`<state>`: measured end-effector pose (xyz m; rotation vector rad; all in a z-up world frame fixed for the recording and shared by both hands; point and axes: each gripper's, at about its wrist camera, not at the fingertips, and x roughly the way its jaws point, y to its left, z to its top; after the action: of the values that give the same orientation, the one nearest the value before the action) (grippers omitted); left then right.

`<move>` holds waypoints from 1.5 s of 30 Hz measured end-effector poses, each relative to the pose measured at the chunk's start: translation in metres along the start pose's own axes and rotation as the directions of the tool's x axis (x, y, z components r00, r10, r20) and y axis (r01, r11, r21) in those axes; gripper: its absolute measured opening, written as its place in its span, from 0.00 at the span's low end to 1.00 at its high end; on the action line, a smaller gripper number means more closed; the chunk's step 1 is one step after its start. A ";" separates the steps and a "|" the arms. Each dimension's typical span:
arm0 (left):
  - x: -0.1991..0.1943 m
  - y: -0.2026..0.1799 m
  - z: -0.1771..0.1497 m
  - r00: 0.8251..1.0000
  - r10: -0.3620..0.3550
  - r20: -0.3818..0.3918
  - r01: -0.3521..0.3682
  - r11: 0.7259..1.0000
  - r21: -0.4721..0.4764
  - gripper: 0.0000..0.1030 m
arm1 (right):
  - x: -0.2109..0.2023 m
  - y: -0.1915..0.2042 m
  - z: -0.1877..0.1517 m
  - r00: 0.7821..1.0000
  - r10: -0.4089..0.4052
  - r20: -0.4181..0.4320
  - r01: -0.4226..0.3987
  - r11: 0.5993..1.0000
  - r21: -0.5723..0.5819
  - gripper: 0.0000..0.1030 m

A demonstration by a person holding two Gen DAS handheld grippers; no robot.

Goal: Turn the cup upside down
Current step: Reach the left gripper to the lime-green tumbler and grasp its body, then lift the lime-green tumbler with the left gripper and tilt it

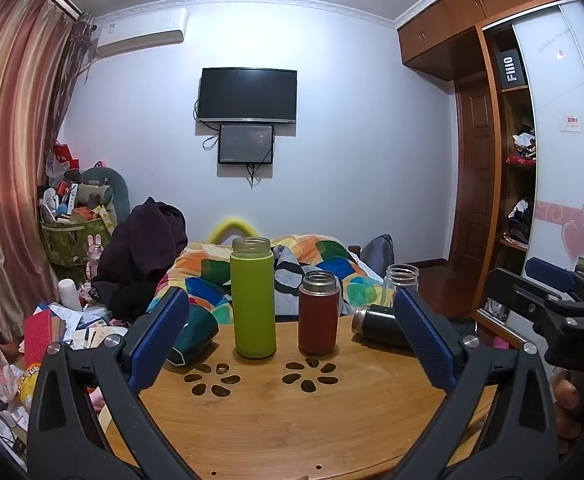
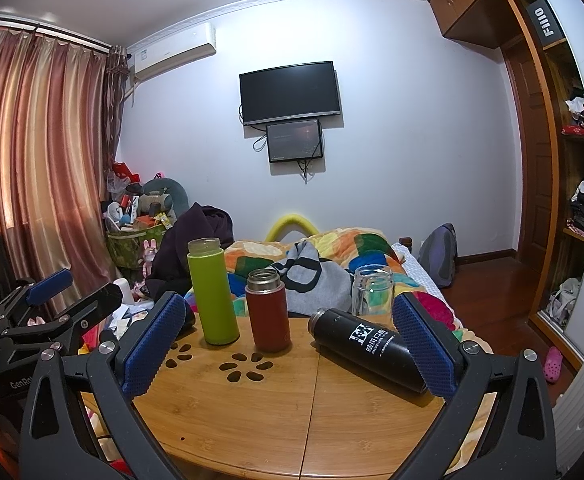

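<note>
On the wooden table [image 2: 292, 420], the black cup [image 2: 372, 350] lies on its side, with its mouth pointing left and away from you. Its long side runs slantwise toward your right gripper [image 2: 288, 350], which is nearer and wide open, holding nothing. Your left gripper [image 1: 292, 340] is wide open and empty too. I count five cups: one green cup [image 1: 252, 304], one red cup [image 1: 318, 314], one clear jar [image 1: 401, 280], one teal cup [image 1: 194, 338] lying down, and the black one.

Both wrist views low over table [image 1: 292, 420]
</note>
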<state>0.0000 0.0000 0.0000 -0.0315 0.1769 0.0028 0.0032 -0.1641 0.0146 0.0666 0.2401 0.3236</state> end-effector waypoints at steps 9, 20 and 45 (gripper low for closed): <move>0.023 0.005 -0.003 1.000 0.019 -0.004 -0.019 1.000 0.023 1.00 | 0.008 -0.009 -0.010 1.000 -0.005 -0.011 0.005 1.000 0.014 1.00; 0.151 0.031 0.003 0.971 0.003 -0.239 -0.001 1.000 0.009 1.00 | 0.035 -0.042 -0.029 0.997 -0.022 -0.074 0.026 0.998 0.058 1.00; 0.200 0.040 0.001 0.926 -0.022 -0.377 0.020 1.000 -0.009 0.60 | 0.066 -0.046 -0.059 0.986 -0.007 -0.169 0.016 0.999 0.048 1.00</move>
<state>0.1972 0.0405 -0.0351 -0.0385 0.5627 -0.0243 0.0637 -0.1845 -0.0622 0.0860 0.4159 0.3123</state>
